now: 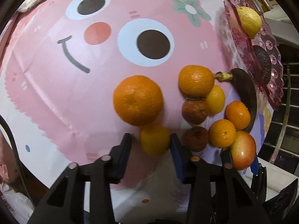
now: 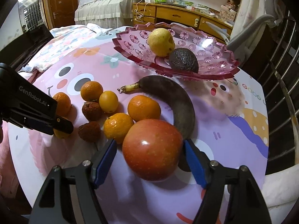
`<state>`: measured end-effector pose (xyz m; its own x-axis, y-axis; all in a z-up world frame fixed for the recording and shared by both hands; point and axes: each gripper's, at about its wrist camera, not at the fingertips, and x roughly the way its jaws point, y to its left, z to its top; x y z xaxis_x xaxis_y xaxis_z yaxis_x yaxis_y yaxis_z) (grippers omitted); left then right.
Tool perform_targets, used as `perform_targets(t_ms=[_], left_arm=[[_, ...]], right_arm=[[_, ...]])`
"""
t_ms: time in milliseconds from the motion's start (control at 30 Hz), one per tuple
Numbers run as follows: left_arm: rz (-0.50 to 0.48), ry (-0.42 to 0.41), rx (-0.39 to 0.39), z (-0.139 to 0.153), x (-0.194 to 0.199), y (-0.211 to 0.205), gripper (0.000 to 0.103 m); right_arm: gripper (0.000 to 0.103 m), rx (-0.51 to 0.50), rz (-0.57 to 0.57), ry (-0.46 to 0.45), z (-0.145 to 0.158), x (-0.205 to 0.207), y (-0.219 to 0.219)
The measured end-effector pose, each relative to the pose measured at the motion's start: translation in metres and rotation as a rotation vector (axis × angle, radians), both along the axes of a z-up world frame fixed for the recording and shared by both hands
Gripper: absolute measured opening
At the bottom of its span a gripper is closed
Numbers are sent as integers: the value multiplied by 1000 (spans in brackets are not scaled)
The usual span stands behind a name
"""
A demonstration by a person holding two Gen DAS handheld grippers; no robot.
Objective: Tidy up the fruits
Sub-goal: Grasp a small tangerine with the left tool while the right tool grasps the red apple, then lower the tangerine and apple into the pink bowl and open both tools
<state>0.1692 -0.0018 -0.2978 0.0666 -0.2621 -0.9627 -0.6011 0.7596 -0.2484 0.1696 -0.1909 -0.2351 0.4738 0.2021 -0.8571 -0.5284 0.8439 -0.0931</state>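
A pink glass fruit dish [image 2: 214, 59] holds a yellow pear [image 2: 161, 42] and a dark avocado [image 2: 184, 60]; the dish also shows in the left wrist view [image 1: 269, 59]. Oranges [image 1: 138, 99], small yellow citrus, brown shrivelled fruits [image 2: 92, 110] and a blackened banana [image 2: 179, 102] lie on the pink cartoon tablecloth [image 1: 56, 93]. My left gripper [image 1: 150, 140] is open around a small yellow citrus [image 1: 155, 140], its right finger touching it. My right gripper [image 2: 150, 149] is open around a red apple [image 2: 152, 149], which rests on the cloth.
The round table ends at a metal railing [image 2: 280, 74] on the right. A bed [image 2: 104, 5] and a wooden dresser [image 2: 186, 16] stand behind. A folded blanket [image 2: 61, 43] lies at the table's far left.
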Motion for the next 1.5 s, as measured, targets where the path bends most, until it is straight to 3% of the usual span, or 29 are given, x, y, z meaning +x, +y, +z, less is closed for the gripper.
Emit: perform_targets(t_ms=[67,333,733,1133,1500], left_arm=[[-18,-5,0,0,3,-4,30],[-34,-6,20,7,1,-8,29],[-67,-94,26,62,-5,-1,29],[-187,-206,52,136,32,-12,29],[-341,-333,92,182,102,-20,29]], right_arm=[[65,2,-10,-4,0,1,-2],[64,0,-16,8,0,3,-3],[63,54,-5,125,9,-5,-11],[63,150,26,63,80,-1,-19],[64,145,-64,-66,134,53,-19]])
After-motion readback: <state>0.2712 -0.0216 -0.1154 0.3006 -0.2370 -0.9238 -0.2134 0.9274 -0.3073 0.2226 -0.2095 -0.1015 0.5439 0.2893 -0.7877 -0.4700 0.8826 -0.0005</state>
